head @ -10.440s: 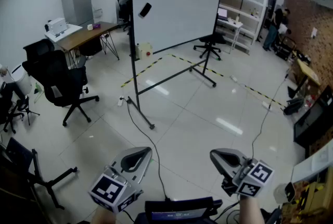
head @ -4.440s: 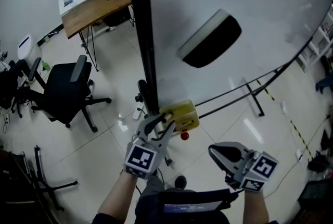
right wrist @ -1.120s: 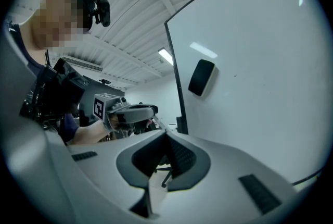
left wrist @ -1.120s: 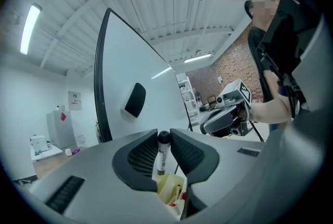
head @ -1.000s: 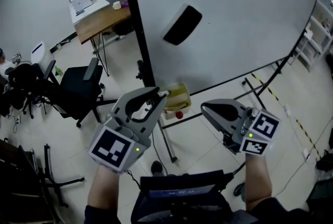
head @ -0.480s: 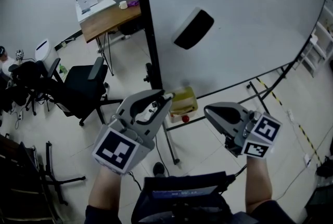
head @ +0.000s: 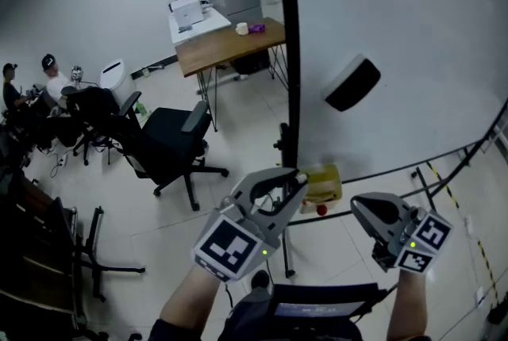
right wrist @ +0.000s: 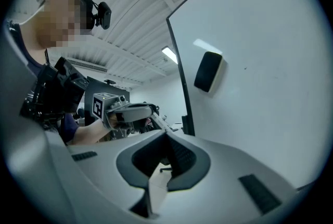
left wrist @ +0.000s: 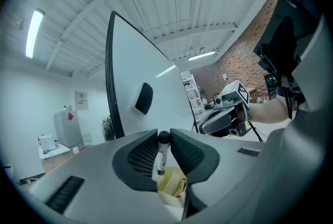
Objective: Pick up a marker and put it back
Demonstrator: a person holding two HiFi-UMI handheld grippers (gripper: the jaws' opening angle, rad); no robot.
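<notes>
Nearest to me, the left gripper (left wrist: 162, 140) has its jaws closed part-way on a slim white marker with a black cap (left wrist: 162, 155). The ribbed pads press it from both sides, so I read that as a firm hold. The marker stands upright between them, cap up, with its long axis running across the line the jaws point along.

The right gripper (right wrist: 165, 140) sits level beside it. Its jaws are together at the tips with nothing between them.

Just past the left jaws, and a little below them, is the small yellow plastic holder box (head: 321, 186) fixed low on the stand, with a red item showing at its lower edge. In the left gripper view the box opening lies directly under the marker's lower end. In the head view it sits just to the right of the left jaw tips, between the two grippers. My judgement is that the return is the left hand's job: go forward a little, then lower the marker tail-first, keeping it upright.

Behind the box rise the black upright post (head: 286, 54) and the large whiteboard (head: 429, 6), which carries a black felt eraser (head: 352, 83). Well beyond are a black office chair (head: 171, 137) and a wooden bench (head: 226, 44).
</notes>
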